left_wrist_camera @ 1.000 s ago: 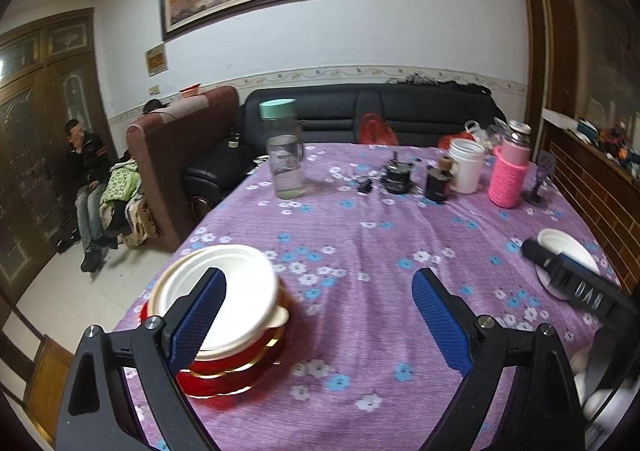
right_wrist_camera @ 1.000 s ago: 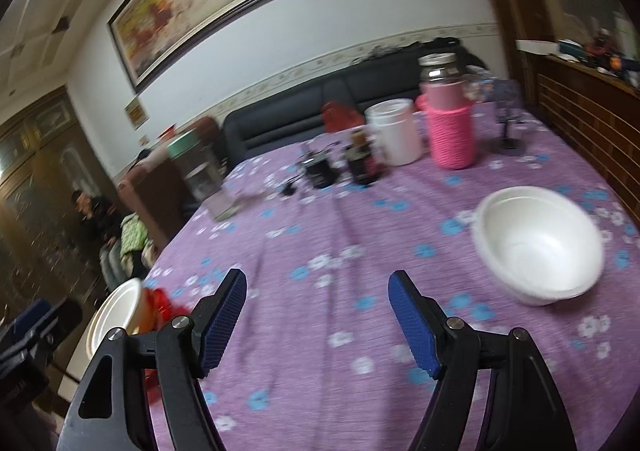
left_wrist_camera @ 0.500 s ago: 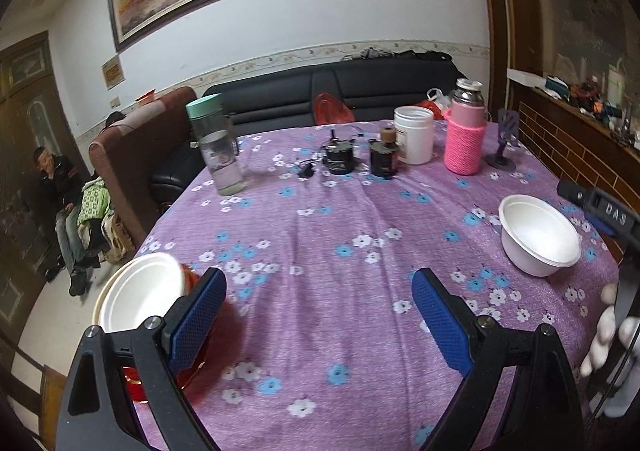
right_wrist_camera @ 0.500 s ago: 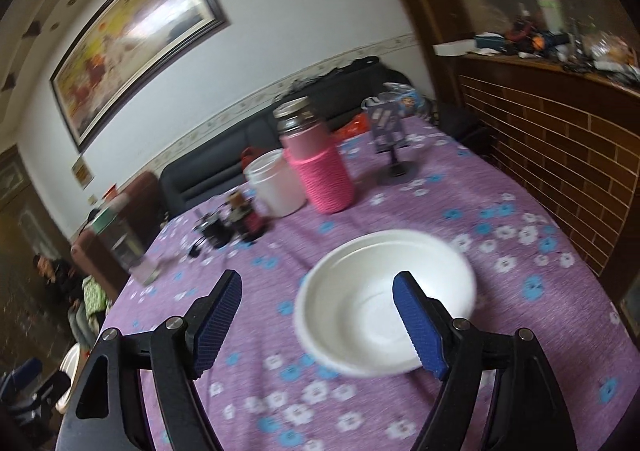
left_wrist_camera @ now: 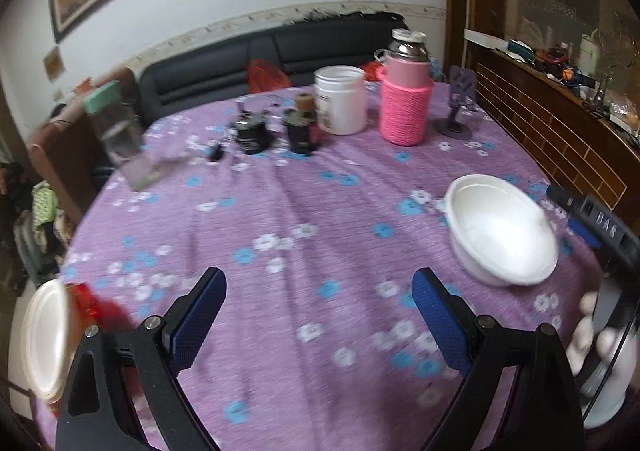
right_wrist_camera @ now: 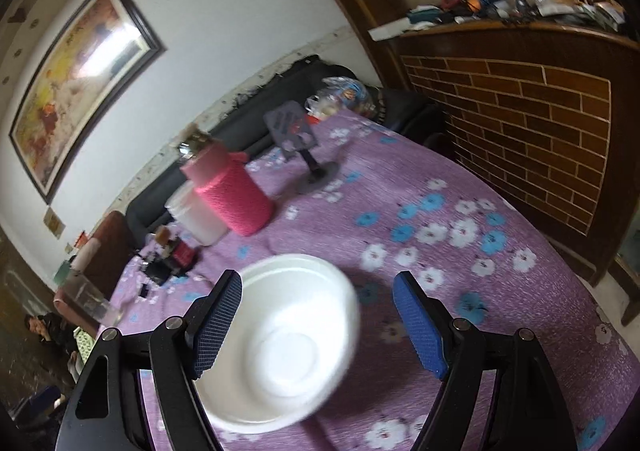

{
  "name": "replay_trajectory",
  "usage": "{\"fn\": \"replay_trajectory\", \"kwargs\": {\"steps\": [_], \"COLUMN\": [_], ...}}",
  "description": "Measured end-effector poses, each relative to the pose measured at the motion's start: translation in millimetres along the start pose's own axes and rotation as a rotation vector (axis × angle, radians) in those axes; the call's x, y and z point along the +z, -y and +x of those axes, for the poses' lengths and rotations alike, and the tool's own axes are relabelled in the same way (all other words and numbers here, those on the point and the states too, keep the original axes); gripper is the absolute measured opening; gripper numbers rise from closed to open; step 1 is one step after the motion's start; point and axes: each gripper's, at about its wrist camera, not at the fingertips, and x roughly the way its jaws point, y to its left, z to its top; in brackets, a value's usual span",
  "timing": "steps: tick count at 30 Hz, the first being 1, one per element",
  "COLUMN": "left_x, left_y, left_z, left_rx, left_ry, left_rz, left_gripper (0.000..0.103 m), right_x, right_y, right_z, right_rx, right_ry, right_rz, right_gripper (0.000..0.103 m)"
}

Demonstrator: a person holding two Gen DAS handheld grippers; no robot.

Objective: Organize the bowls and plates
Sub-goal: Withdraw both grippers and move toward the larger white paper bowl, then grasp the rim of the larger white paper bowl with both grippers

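We see the right gripper (right_wrist_camera: 318, 325) with its jaws spread wide and nothing clamped between them. The white bowl (right_wrist_camera: 280, 343) stands upright on the purple floral tablecloth (right_wrist_camera: 460, 251), mostly between the jaws and toward the left one: its rim passes behind the left blue pad (right_wrist_camera: 218, 325), while a bare strip of cloth separates its right edge from the right pad. We cannot tell whether the left pad touches the rim.

The left gripper (left_wrist_camera: 318, 325) also has its jaws wide apart and empty, with only cloth between them. From it, the same white bowl (left_wrist_camera: 500, 229) lies ahead of and outside the right jaw, with the right gripper's dark body just beyond it. Outside the left jaw, at the table's near edge, sits a stack of a white dish on red bowls (left_wrist_camera: 48, 335), blurred.

Farther ahead of both jaws stand a pink knit-sleeved flask (left_wrist_camera: 405, 103), a white jar (left_wrist_camera: 340, 99) and a clear water bottle with a green cap (left_wrist_camera: 114, 127).
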Motion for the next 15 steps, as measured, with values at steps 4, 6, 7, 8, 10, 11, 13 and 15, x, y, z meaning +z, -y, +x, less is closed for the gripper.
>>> {"fn": "replay_trajectory", "kwargs": {"steps": [4, 6, 7, 8, 10, 11, 13, 15], "left_x": [13.6, 20.4, 24.2, 27.9, 35.5, 38.3, 40.4, 41.0], "left_y": [33.2, 46.1, 50.3, 52.7, 58.0, 61.6, 68.0, 74.9], "left_z": [33.3, 51.0, 58.8, 65.3, 80.8, 89.7, 103.2, 115.7], "left_rx": [-0.063, -0.118, -0.146, -0.169, -0.218, -0.233, -0.245, -0.258], "left_ry": [-0.050, -0.090, -0.104, -0.114, -0.134, -0.149, -0.176, -0.206], "left_rz": [0.039, 0.029, 0.009, -0.013, -0.055, -0.064, -0.064, -0.061], "left_gripper": [0.093, 0.093, 0.093, 0.093, 0.093, 0.093, 0.093, 0.092], "right_x": [-0.6, -3.0, -4.3, -5.2, -7.2, -8.0, -9.3, -11.0], "right_y": [6.5, 7.0, 6.6, 6.6, 7.4, 7.4, 6.8, 6.2], "right_z": [8.5, 11.3, 12.8, 14.7, 18.4, 20.6, 23.0, 25.3], "right_rx": [-0.018, -0.016, -0.021, -0.031, -0.034, -0.042, -0.055, -0.060], "right_ry": [-0.041, -0.062, -0.071, -0.081, -0.099, -0.106, -0.118, -0.131], "right_rz": [0.013, 0.018, 0.016, 0.015, 0.015, 0.014, 0.007, 0.000], "right_gripper": [0.082, 0.082, 0.082, 0.082, 0.082, 0.082, 0.078, 0.073]}}
